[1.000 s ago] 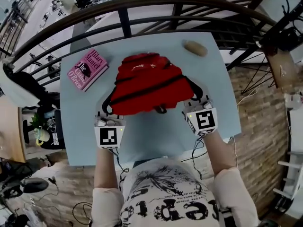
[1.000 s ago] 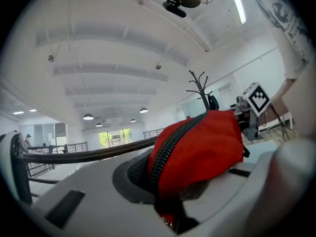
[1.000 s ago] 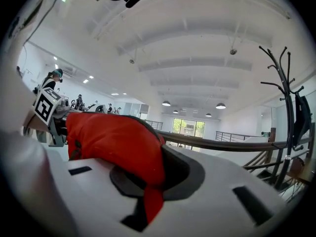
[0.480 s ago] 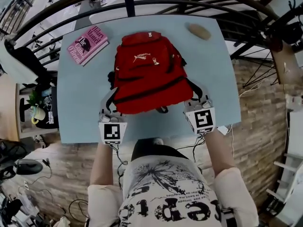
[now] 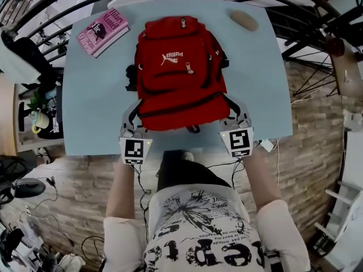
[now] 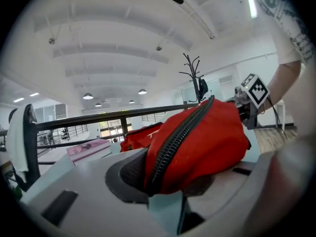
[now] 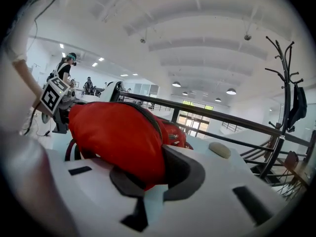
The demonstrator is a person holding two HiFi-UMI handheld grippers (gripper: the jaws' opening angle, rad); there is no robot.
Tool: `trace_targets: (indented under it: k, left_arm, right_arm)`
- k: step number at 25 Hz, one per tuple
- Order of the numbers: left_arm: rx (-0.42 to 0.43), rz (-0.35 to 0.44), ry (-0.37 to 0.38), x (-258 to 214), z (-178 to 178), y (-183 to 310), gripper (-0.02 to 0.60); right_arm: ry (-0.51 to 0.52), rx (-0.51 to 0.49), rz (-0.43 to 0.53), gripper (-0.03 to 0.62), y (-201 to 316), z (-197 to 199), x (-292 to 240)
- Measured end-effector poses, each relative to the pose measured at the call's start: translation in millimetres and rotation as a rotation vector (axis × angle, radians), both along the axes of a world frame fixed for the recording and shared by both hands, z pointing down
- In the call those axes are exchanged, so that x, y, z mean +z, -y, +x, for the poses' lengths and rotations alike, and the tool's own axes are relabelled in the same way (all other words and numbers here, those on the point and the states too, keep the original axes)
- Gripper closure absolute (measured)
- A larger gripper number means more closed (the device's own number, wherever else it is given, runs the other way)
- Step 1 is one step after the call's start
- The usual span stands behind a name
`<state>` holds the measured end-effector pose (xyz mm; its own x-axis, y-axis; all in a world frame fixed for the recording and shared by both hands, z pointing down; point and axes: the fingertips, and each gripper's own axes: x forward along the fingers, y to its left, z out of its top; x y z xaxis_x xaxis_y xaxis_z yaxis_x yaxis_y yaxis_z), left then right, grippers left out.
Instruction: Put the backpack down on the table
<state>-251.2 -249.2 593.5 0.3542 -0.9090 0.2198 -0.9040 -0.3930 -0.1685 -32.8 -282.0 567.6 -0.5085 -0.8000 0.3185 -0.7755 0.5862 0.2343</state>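
Note:
The red backpack (image 5: 178, 72) lies flat on the light blue table (image 5: 96, 106), front side up, its bottom edge toward me. My left gripper (image 5: 131, 130) is at its near left corner. Its jaws are opening, with red fabric (image 6: 197, 142) still lying between the pads. At the near right corner, my right gripper (image 5: 235, 123) is shut on the backpack's fabric (image 7: 118, 137). Both grippers rest low, near the table's front edge. Each gripper view shows the other gripper's marker cube beyond the bag.
A pink book (image 5: 102, 30) lies at the table's far left corner. A beige oval object (image 5: 244, 20) sits at the far right corner. A dark curved railing (image 5: 68, 10) runs behind the table. Brick floor shows to the right.
The backpack has come down from a raised, bunched hold to lie flat on the table. Both grippers sank with it toward the front edge.

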Motion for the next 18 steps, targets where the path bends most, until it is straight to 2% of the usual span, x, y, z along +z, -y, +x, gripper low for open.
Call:
trace_targets:
  k: [3, 11, 18]
  left_arm:
    - [-0.032, 0.019, -0.059, 17, -1, -11, 0.475]
    - [-0.081, 0.043, -0.143, 53, 4, -22, 0.471]
    - [-0.069, -0.078, -0.183, 87, 7, -26, 0.471]
  right_arm:
    - [-0.005, 0.003, -0.027, 0.571, -11, 1, 22]
    - [0.03, 0.019, -0.08, 0.558, -22, 12, 77]
    - [0.028, 0.04, -0.117, 0.525, -25, 16, 112]
